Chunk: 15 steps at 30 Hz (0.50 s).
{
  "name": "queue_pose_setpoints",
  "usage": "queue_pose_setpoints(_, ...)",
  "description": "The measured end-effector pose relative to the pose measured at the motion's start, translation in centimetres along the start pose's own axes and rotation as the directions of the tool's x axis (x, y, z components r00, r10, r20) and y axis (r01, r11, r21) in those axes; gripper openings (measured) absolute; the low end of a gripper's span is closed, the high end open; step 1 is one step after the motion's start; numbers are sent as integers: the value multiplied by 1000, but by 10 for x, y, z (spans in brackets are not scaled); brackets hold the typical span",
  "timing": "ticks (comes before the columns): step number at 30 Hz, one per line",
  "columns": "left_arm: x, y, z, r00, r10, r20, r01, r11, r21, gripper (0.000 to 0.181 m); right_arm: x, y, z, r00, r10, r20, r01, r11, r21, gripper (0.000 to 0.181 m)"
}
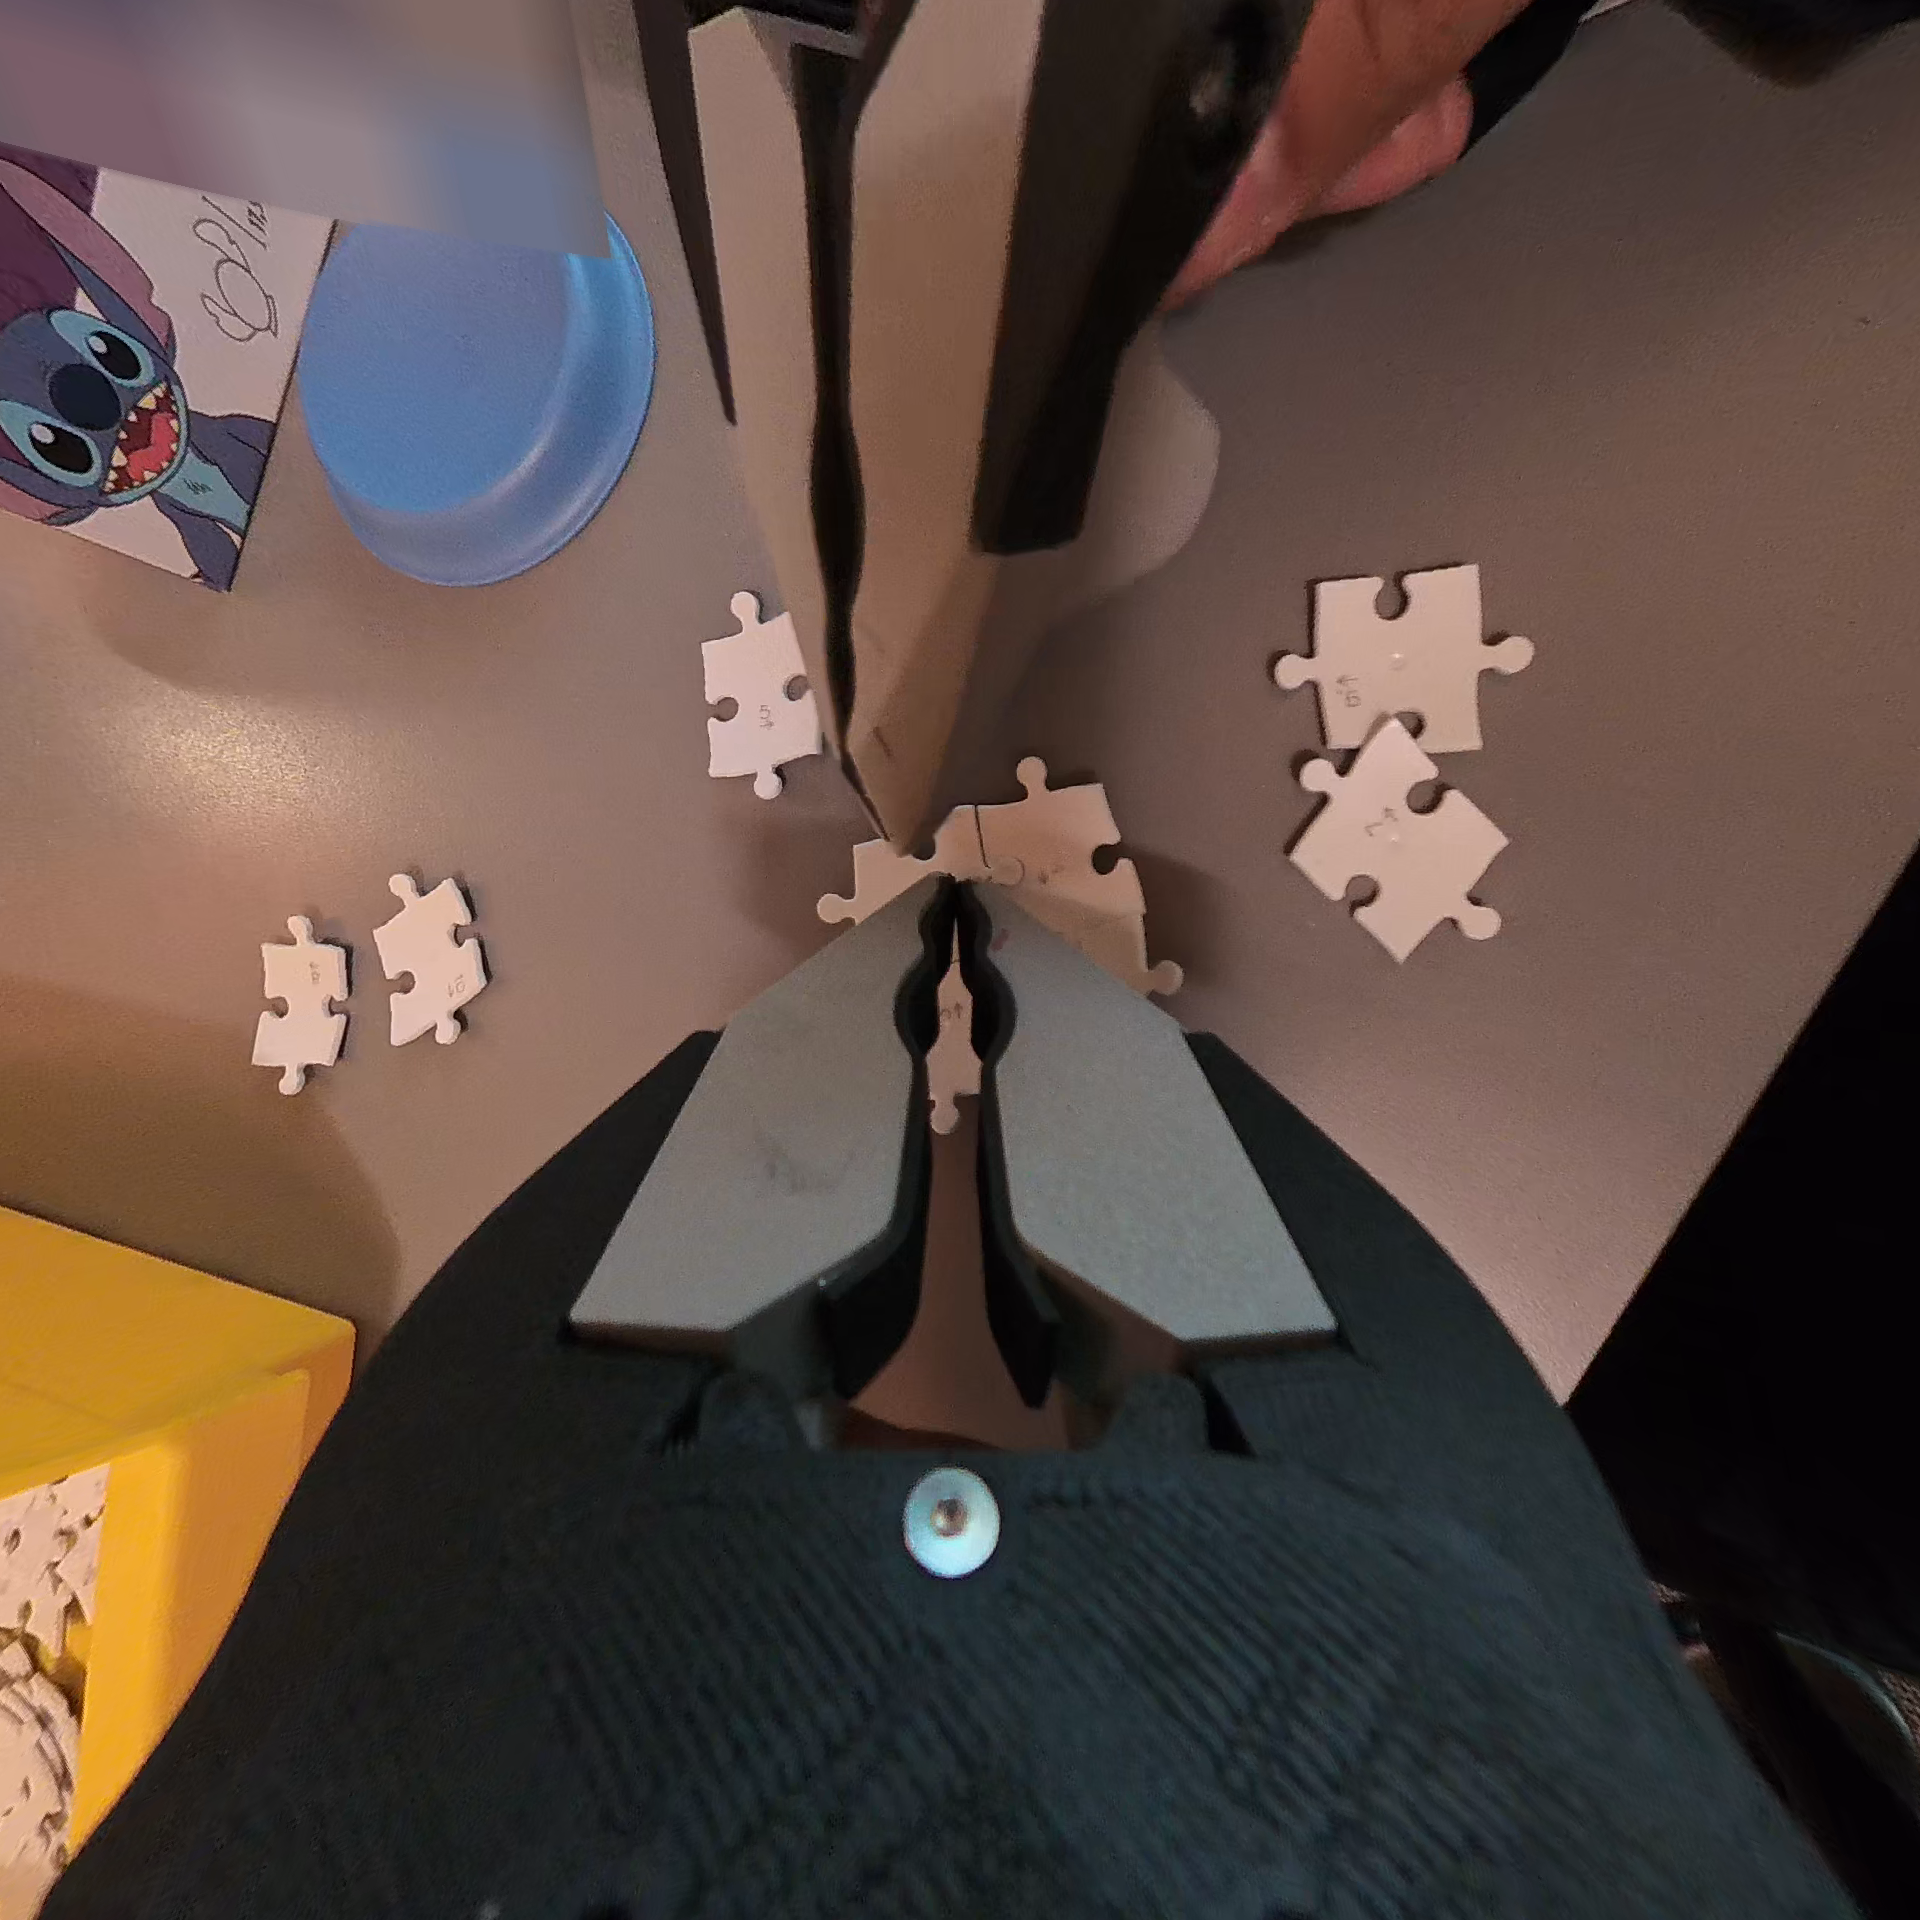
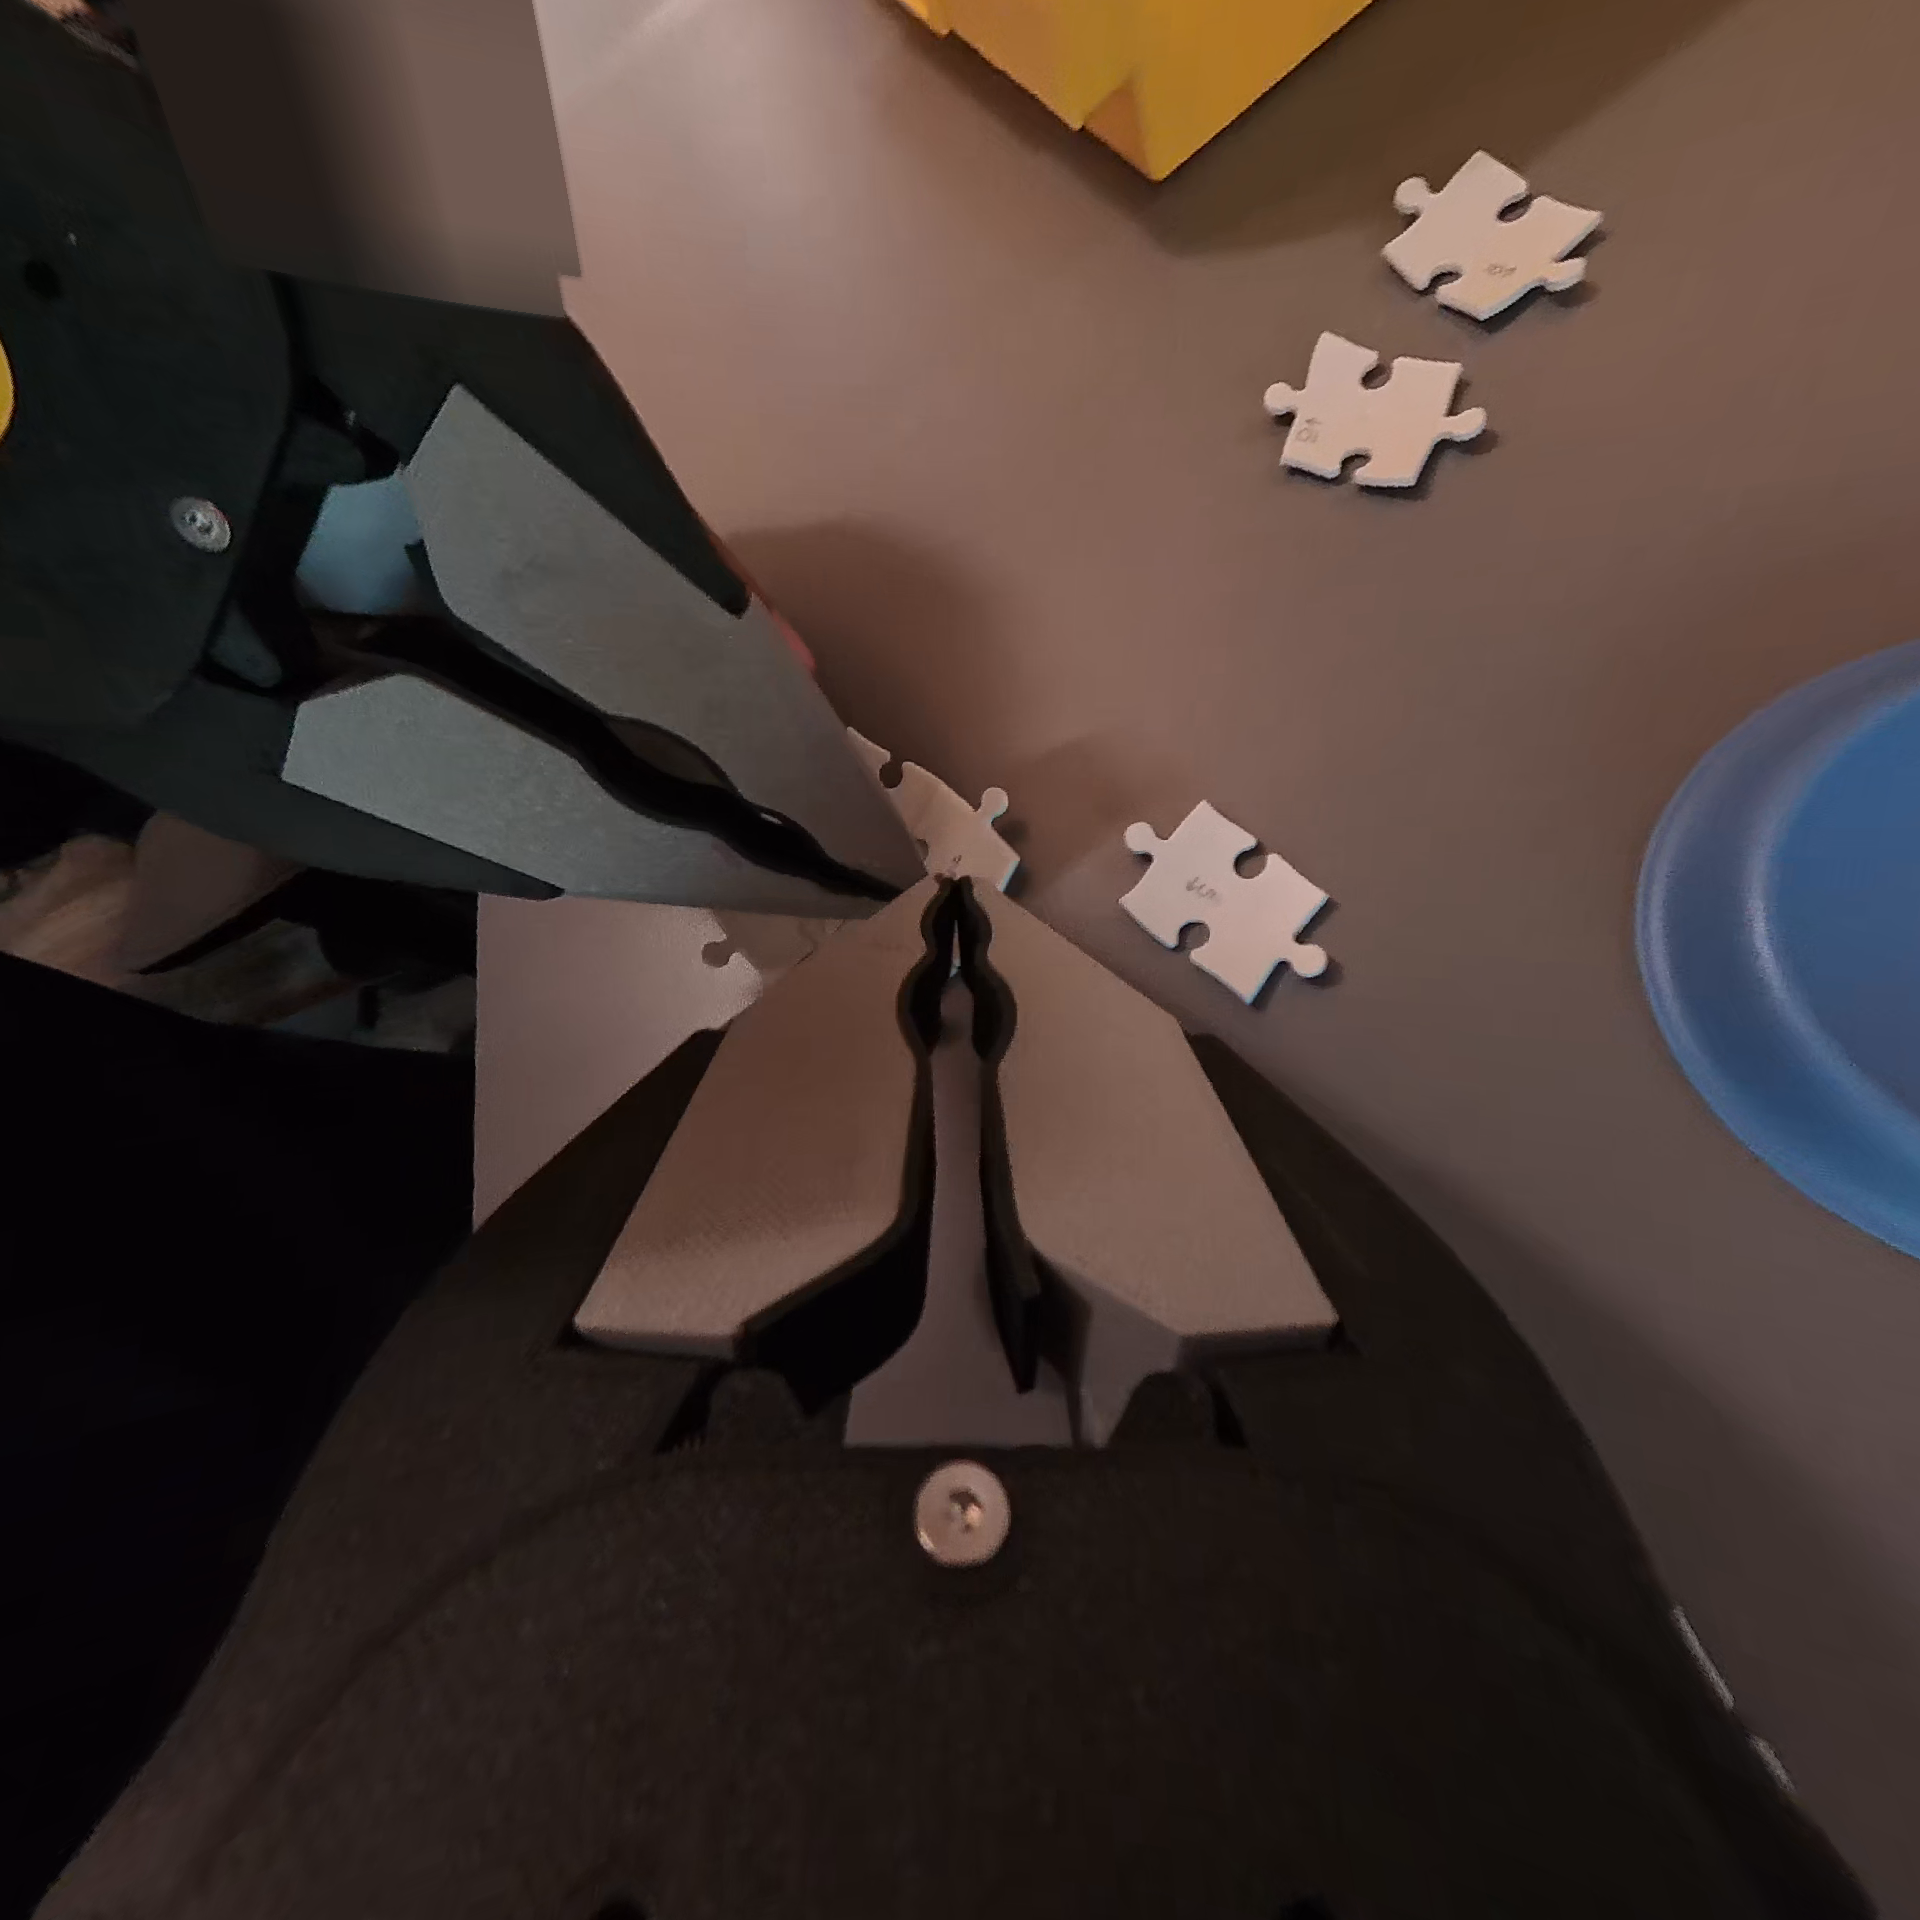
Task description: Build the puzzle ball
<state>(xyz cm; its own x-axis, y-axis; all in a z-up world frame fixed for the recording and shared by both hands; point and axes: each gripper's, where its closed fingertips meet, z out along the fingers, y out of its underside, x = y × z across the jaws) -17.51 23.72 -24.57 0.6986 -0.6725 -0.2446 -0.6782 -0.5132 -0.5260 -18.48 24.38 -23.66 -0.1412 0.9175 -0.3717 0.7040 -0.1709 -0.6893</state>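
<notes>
Step now – joining 2 white puzzle pieces (image 1: 1049, 842) in the middle of the table (image 1: 1558, 416). Left gripper (image 1: 952, 894) & right gripper (image 2: 954, 891) each pinch one, tips touching. Next, I think: push tabs together till they lock.

The grey-fingered left gripper (image 1: 953, 894) covers much of the joined white puzzle pieces (image 1: 1049, 842); the yellow box (image 1: 156, 1392) is cut off at the frame edge.

I see white puzzle pieces (image 1: 1397, 665) lying flat, scattered; a joined cluster (image 1: 1049, 852) sits in the middle, others lie apart around it.
</notes>
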Motion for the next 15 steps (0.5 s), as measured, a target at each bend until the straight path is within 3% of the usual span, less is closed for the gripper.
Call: queue_pose_setpoints(15,1,-1,0,999,-23,-26,23,1000,10,0,-8,15,2,986,-154,-67,141,977,-162,0)
